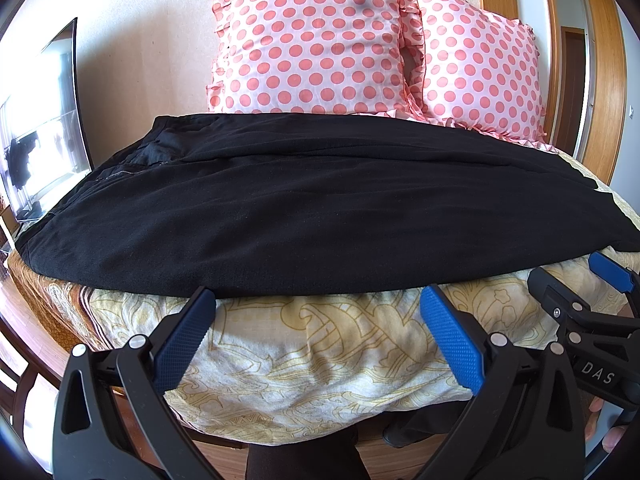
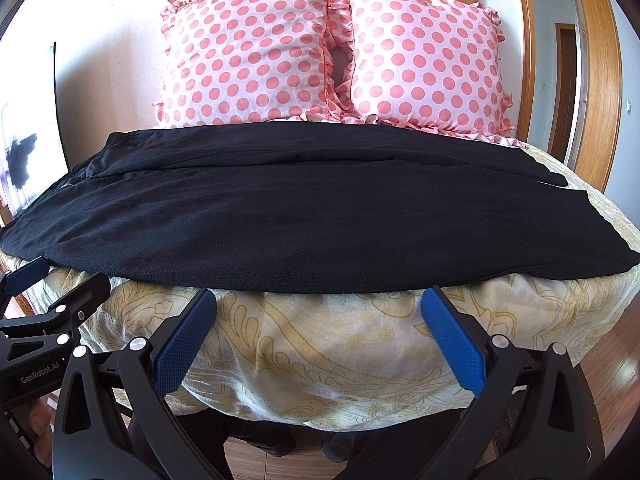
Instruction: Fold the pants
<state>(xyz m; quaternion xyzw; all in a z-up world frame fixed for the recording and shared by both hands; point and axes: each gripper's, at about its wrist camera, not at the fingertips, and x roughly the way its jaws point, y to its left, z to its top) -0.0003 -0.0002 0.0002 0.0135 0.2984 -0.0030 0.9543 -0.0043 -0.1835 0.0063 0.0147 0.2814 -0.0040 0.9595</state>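
We see the pants (image 1: 320, 208) lying flat across the bed (image 1: 320, 360), black, spread lengthwise from left to right. The waist end with its zip is at the left in the left wrist view; the leg ends reach the right side. One leg lies over the other, with the far leg's hem showing beyond the near one at the right in the right wrist view. The near edge of the pants runs just behind the bed's front edge, on a cream cover with a yellow pattern.

Left tool (image 1: 320, 308): spread wide, holding nothing. Its blue pads (image 1: 182, 344) sit in front of the near edge of the pants; we cannot tell whether the tips touch the cloth.

Right tool (image 2: 320, 308): spread wide, holding nothing, placed the same way before the near edge. Each tool shows at the edge of the other's view.

Two pillows (image 2: 256, 52), pink with red dots, stand against the wall behind the pants.
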